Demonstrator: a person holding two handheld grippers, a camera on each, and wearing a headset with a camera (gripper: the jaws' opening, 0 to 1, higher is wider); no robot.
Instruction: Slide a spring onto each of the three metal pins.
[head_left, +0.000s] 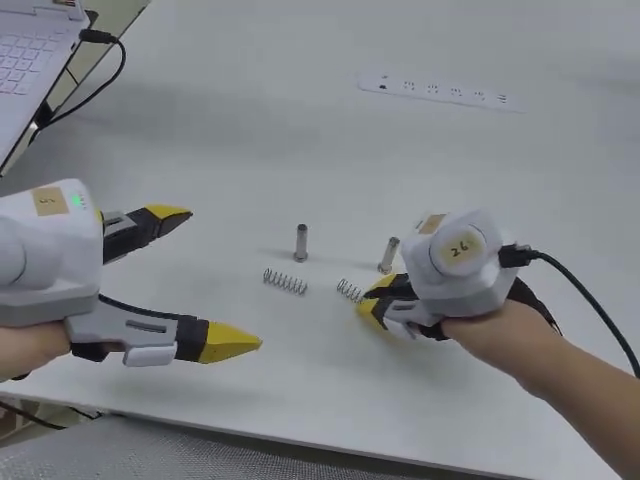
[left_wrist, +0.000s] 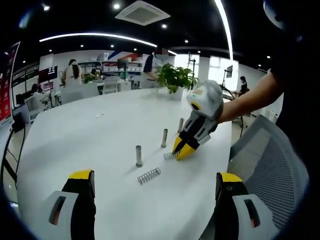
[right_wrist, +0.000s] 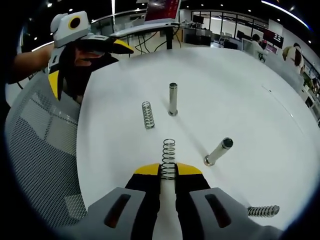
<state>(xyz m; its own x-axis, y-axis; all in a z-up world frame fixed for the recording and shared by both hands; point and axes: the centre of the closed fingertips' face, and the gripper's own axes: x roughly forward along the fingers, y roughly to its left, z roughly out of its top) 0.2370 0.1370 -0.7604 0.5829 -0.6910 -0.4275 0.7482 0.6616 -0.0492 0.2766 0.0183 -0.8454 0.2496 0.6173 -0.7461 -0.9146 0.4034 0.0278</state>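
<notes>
White tabletop (head_left: 420, 160) is holding three bare steel pins upright: near pin (left_wrist: 138, 156), middle pin (left_wrist: 164, 138), far pin (left_wrist: 180, 125). We are pinching a coiled spring (right_wrist: 169, 155) by its end in the nearly closed jaws of the right gripper (right_wrist: 168, 171), close to the middle pin. Our left gripper (left_wrist: 155, 176) is hovering, jaws spread wide, holding nothing. A loose spring (left_wrist: 149, 175) is lying just ahead of it, a power strip (head_left: 440, 90) far beyond.

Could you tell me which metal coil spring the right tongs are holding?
The small metal coil spring pinched by one end in the right tongs; the two other springs lie free on the white table.
</notes>
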